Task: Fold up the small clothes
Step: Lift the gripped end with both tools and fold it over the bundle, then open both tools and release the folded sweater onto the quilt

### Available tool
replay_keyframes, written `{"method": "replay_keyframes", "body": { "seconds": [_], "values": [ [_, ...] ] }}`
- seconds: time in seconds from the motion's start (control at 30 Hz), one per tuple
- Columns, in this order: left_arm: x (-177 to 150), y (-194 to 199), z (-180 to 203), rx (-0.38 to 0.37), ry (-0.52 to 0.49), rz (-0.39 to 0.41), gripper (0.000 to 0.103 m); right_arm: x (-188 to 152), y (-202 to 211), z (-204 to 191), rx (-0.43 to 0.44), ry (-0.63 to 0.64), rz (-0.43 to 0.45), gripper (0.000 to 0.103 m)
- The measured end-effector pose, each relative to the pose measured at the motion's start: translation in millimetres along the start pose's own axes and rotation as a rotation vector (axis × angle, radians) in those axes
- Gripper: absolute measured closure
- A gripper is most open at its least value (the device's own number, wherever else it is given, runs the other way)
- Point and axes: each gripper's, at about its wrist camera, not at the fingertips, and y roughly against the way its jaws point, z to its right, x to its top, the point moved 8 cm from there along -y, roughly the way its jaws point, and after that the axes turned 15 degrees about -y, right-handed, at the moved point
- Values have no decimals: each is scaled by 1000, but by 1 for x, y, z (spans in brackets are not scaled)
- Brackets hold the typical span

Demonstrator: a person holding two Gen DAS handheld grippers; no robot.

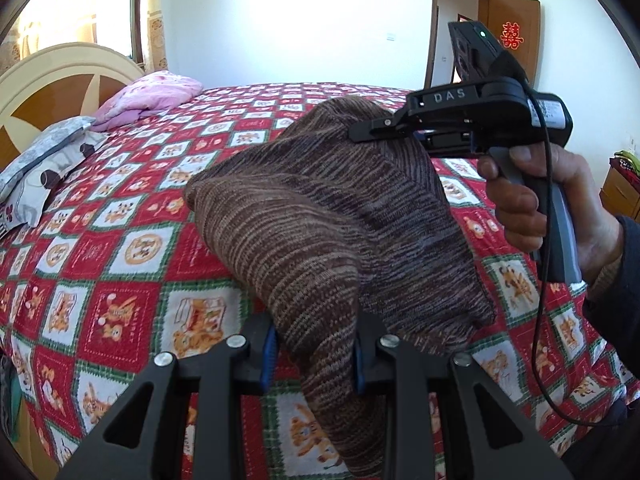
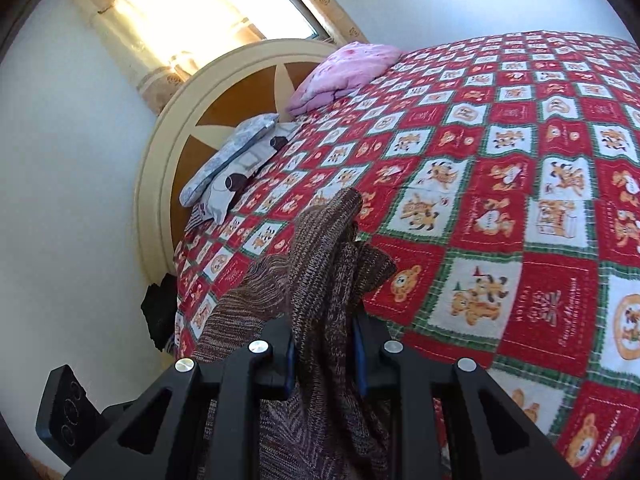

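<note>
Brown-and-tan striped knit garment [image 1: 332, 216] held off red-white-green checked cartoon bedspread [image 1: 120, 248], above its near edge, away from headboard end. Left gripper [image 1: 314, 354] pinched narrow on bunched lower fold; right gripper [image 2: 324, 354] likewise clamped on gathered knit. Risk: loose knit slides from pads if hands pull apart; hanging folds may land crumpled, spoiling fold line.

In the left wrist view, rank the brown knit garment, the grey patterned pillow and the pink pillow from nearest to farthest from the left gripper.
1. Brown knit garment: clamped in the left gripper.
2. Grey patterned pillow: far left, near the headboard.
3. Pink pillow: farther back, beside the headboard.
</note>
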Motion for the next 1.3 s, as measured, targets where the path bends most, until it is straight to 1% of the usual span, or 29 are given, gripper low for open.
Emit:
{"method": "replay_keyframes", "body": {
  "seconds": [0.23, 0.47, 0.63, 0.73, 0.8, 0.87, 0.93, 0.97, 1.0, 1.07, 1.1, 1.13, 1.17, 1.2, 1.23, 1.3],
  "values": [
    [-22, -7, -5, 1, 17, -41, 73, -6, -38, -3, -29, 15, -49, 81],
    [-40, -15, -10, 0, 41, -71, 73, -9, -60, 10, -63, 4, -71, 81],
    [-47, -21, -1, 46, -16, -74, 72, -11, -69, 27, -105, -15, -81, 81],
    [-51, -24, -1, 49, -16, -80, 69, -15, -75, 36, -139, -11, -85, 81],
    [-52, -25, -2, 54, -15, -84, 62, -17, -80, 42, -163, -12, -88, 81],
    [-53, -24, -3, 54, -7, -83, 61, -18, -81, 46, -162, -29, -88, 80],
    [-54, -24, -3, 61, -9, -90, 54, -17, -79, 49, -156, -48, -81, 79],
    [-54, -23, -2, 69, -16, -97, 48, -17, -77, 49, -154, -46, -77, 78],
    [-54, -22, -1, 74, -21, -99, 45, -16, -73, 47, -155, -41, -67, 78],
    [-50, -12, 1, 90, -53, -81, 43, -15, -61, 43, -148, -28, -40, 75],
    [-48, -9, 1, 97, -65, -73, 35, -14, -52, 40, -141, -20, -19, 75],
    [-45, -3, 1, 114, -79, -59, 30, -14, -42, 36, -141, -8, 6, 74],
    [-40, 5, -1, 142, -88, -33, 21, -13, -34, 33, -140, 1, 27, 74],
    [-35, 14, -5, 176, -91, 2, 16, -14, -22, 29, -130, 13, 55, 74],
    [-30, 20, -10, 205, -89, 27, 14, -17, -9, 21, -104, 21, 78, 74],
    [-25, 24, -24, 256, -57, 50, 8, -30, 10, 5, -33, 39, 91, 69]
  ]
}}
